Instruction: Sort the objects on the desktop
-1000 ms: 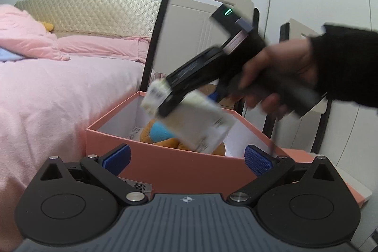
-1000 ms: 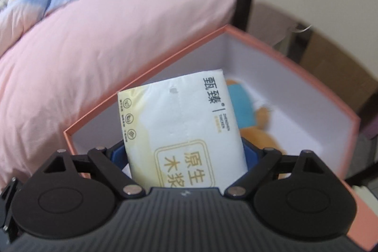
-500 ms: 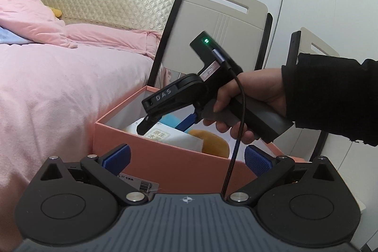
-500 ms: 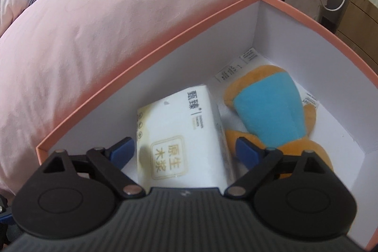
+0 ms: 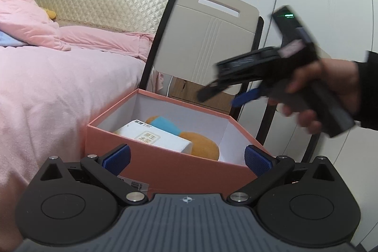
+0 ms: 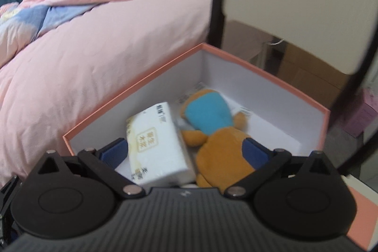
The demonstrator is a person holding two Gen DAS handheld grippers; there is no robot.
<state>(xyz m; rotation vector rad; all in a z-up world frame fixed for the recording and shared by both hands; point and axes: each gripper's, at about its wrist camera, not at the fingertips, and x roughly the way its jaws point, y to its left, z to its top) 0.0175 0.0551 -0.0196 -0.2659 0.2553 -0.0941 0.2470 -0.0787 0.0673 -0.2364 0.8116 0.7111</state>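
Pink bedding (image 5: 59, 86) fills the room to the left of the pink box (image 5: 165, 169). Inside the box, your tissue pack (image 6: 156, 145) lies flat beside the plush toy (image 6: 212, 131). Above the box, your right gripper (image 6: 185, 152) is opening, nothing between its jaws. Your left gripper (image 5: 186, 158) stands spread before the box, empty.

Home bedroom. Bed (image 5: 59, 77) with pink duvet (image 6: 94, 44) and pillows filled left side; quilted beige headboard (image 5: 94, 6) stood against plain wall; beige chair (image 5: 208, 39) stood just beside bed.
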